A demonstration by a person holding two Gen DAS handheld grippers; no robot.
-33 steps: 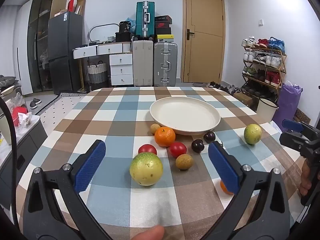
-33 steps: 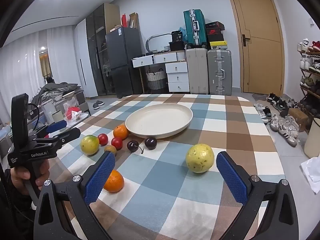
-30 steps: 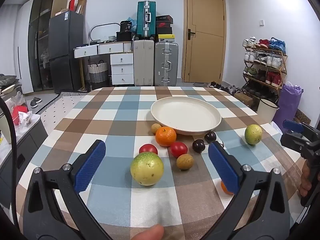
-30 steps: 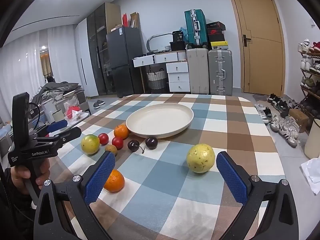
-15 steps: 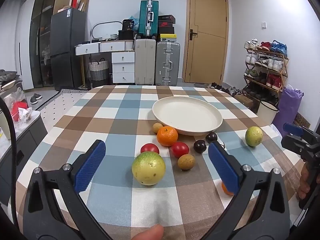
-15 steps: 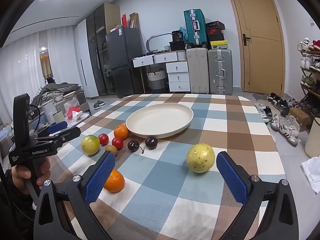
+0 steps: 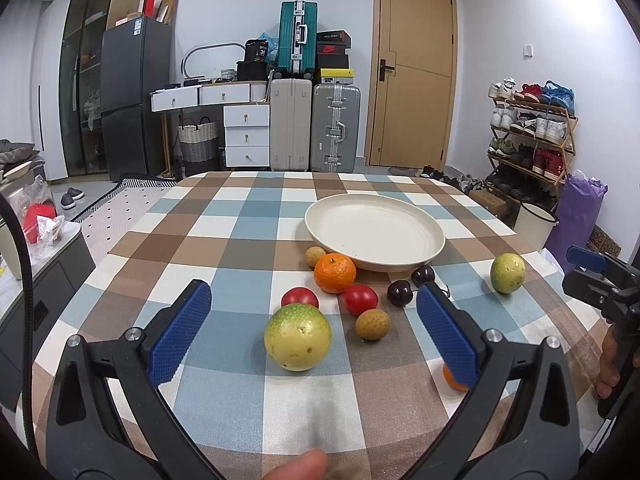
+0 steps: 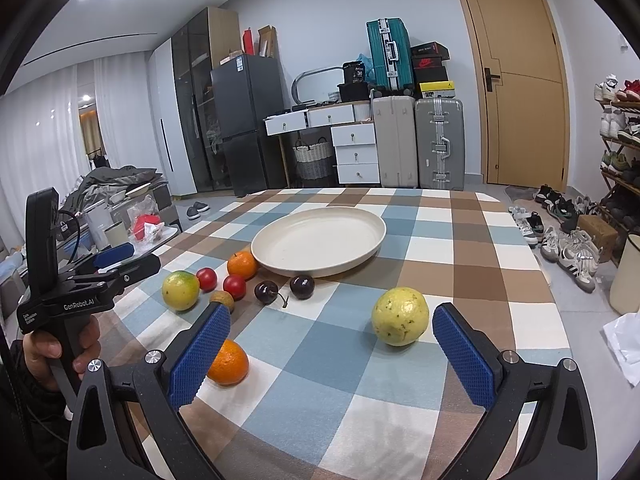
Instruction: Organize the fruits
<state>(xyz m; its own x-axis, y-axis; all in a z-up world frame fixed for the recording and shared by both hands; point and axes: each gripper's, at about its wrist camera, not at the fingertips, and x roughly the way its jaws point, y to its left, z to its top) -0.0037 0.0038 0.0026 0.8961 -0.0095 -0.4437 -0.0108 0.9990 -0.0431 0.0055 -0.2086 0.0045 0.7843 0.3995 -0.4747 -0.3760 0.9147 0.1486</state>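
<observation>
Little has shifted since the earlier frames: only the left view has crept slightly nearer the fruit, and nothing on the table (image 7: 248, 216) has been displaced. Left tool (image 7: 314, 326): spread wide, holding nothing, aimed at the green-yellow guava (image 7: 297, 337) lying between its pads near the table's near edge. Right tool (image 8: 330, 350): likewise wide open and empty, with a yellow guava (image 8: 400, 321) just inside its right pad and an orange (image 8: 229, 362) behind its left pad. Cream plate (image 7: 434, 236): bare, toward the table's centre; a mandarin (image 7: 335, 273), two red tomatoes, two dark cherries and two longans cluster along its near rim. Handling, as judged: the guavas look firm, rounded and prone to rolling, so each is best gripped across its widest girth with moderate pressure.
</observation>
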